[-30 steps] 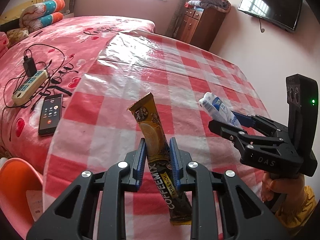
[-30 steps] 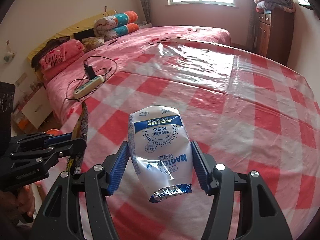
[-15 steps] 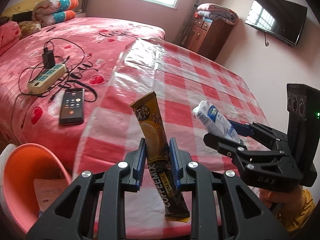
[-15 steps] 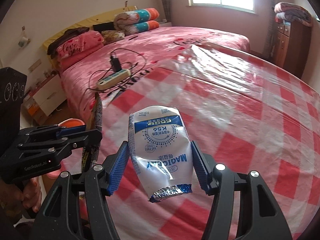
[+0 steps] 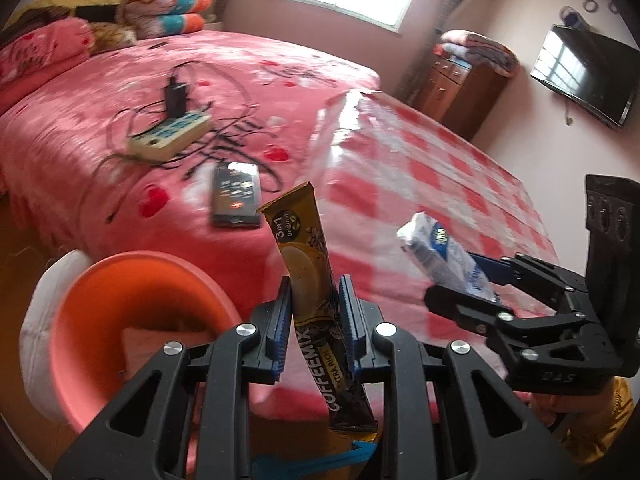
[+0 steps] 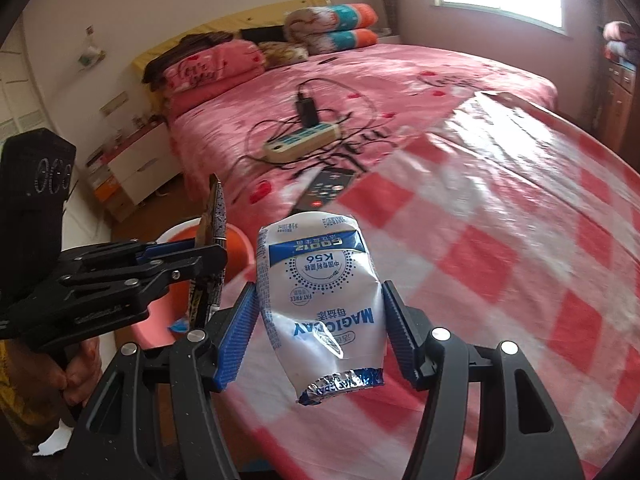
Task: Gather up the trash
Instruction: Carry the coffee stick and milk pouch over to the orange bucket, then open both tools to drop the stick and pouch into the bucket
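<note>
Coffee sachet [image 5: 316,296] upright at frame centre, pinched in your left gripper [image 5: 314,320]. Milk pouch [image 6: 320,304] clamped in your right gripper [image 6: 320,328], centre of right view. Orange bin [image 5: 120,320] lower left, beside sachet. Phone [image 5: 236,194] and power strip [image 5: 170,136] on bed [image 5: 80,152], upper left.

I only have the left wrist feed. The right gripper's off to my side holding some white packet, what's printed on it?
Observer: The right wrist view shows the white and blue pouch face on. It reads MAGICDAY and FAT FREE, upside down.
Operator: Is the right gripper gripping it squarely?
Observer: Both blue pads press the pouch's sides; its crimped foil end hangs toward the camera.
Operator: What's behind my left gripper that I can't see?
Observer: A white bedside cabinet stands against the wall beside the bed.
</note>
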{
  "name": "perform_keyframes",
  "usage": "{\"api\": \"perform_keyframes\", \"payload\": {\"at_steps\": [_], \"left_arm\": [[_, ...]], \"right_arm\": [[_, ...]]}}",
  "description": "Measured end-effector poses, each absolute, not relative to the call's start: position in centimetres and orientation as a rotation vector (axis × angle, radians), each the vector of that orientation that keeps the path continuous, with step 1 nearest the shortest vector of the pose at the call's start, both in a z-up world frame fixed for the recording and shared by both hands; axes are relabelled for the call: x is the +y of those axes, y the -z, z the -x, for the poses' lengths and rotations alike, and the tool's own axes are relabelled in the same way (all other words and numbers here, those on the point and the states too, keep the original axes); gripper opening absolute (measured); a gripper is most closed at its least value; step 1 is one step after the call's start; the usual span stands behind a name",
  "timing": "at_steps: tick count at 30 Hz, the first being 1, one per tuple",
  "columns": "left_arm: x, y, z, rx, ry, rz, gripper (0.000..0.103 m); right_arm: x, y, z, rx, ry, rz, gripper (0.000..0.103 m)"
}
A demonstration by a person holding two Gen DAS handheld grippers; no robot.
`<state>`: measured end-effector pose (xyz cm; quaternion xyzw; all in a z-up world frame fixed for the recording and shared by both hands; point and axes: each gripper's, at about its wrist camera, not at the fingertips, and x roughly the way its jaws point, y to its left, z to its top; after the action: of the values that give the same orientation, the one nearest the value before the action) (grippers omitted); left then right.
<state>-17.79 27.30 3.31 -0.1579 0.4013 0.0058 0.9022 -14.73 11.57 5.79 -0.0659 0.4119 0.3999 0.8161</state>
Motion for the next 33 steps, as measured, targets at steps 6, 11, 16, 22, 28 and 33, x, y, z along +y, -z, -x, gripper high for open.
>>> {"api": "perform_keyframes", "payload": {"at_steps": [6,11,16,22,28,33], "left_arm": [[31.0,-1.9,19.6,0.848,-0.093,0.362,0.025],[33.7,-0.5,20.8,0.862,-0.151,0.393,0.024],[35.7,1.0,21.6,0.88,-0.193,0.416,0.023],[37.4,2.6,22.3,0.901,-0.225,0.444,0.023],[38.5,3.2,22.7,0.906,-0.26,0.454,0.023],[39.0,3.2,22.9,0.899,-0.284,0.448,0.024]], "right_arm": [[15.8,-5.6,15.9,0.89,-0.933,0.179,0.062],[19.2,-5.2,17.3,0.897,-0.992,0.229,0.062],[21.9,-4.4,18.0,0.918,-1.038,0.256,0.062],[24.1,-3.7,18.7,0.928,-1.073,0.283,0.062],[25.4,-2.9,18.9,0.949,-1.098,0.286,0.071],[24.4,-3.4,18.7,0.912,-1.072,0.253,0.078]]}}
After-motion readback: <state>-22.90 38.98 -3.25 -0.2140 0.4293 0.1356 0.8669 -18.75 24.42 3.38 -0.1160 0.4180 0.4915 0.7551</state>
